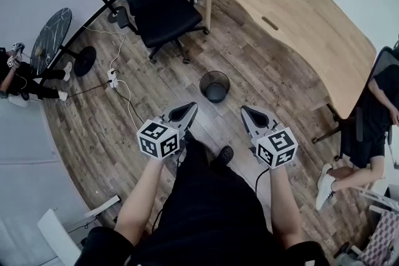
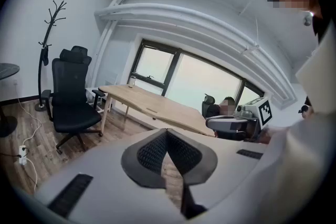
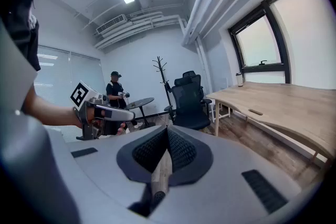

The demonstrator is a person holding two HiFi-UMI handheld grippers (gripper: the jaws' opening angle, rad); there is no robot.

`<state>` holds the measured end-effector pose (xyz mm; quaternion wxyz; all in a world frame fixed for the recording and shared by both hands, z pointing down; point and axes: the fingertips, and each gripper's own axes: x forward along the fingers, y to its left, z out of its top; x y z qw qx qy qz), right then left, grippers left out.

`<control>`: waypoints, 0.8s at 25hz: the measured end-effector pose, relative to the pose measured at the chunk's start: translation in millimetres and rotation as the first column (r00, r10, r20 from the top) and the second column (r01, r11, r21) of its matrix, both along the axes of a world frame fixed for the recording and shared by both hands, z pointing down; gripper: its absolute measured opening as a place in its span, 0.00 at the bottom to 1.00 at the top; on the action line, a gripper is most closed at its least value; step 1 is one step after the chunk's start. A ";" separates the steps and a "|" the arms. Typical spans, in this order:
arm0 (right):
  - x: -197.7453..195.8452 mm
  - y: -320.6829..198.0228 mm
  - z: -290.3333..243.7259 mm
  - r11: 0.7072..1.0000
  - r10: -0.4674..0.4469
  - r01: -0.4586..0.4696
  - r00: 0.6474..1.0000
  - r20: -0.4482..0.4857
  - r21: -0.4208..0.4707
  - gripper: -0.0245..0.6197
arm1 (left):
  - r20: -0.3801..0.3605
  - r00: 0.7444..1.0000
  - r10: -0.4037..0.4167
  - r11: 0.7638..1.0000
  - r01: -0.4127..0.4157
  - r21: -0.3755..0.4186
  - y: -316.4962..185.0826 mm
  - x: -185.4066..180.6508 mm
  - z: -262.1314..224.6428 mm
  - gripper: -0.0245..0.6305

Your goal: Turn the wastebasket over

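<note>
Both pairs are pressed together, holding nothing: left tongs, right tongs. Just beyond their tips, at twelve o'clock on the wooden floor, the wastebasket stands upright, mouth up, between them and about equally near either.

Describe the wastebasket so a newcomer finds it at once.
Start at the long wooden desk at upper right. On the plank floor off its curved edge, below the black office chair, stands the wastebasket: the only small, round, black, open-topped bin.
</note>
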<state>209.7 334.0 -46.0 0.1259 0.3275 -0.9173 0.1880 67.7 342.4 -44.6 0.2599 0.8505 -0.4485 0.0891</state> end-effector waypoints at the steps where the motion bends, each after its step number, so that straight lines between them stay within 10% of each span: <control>1: 0.3 0.2 -1.6 1.000 0.001 -0.001 1.000 0.001 0.008 0.09 | 0.001 1.000 0.000 1.000 0.000 -0.001 0.4 -0.1 0.5 0.06; 20: 7.1 -9.1 -3.6 1.000 0.020 -0.020 0.999 0.036 0.000 0.09 | 0.017 0.999 -0.031 0.999 0.031 -0.021 -6.2 -2.0 5.7 0.06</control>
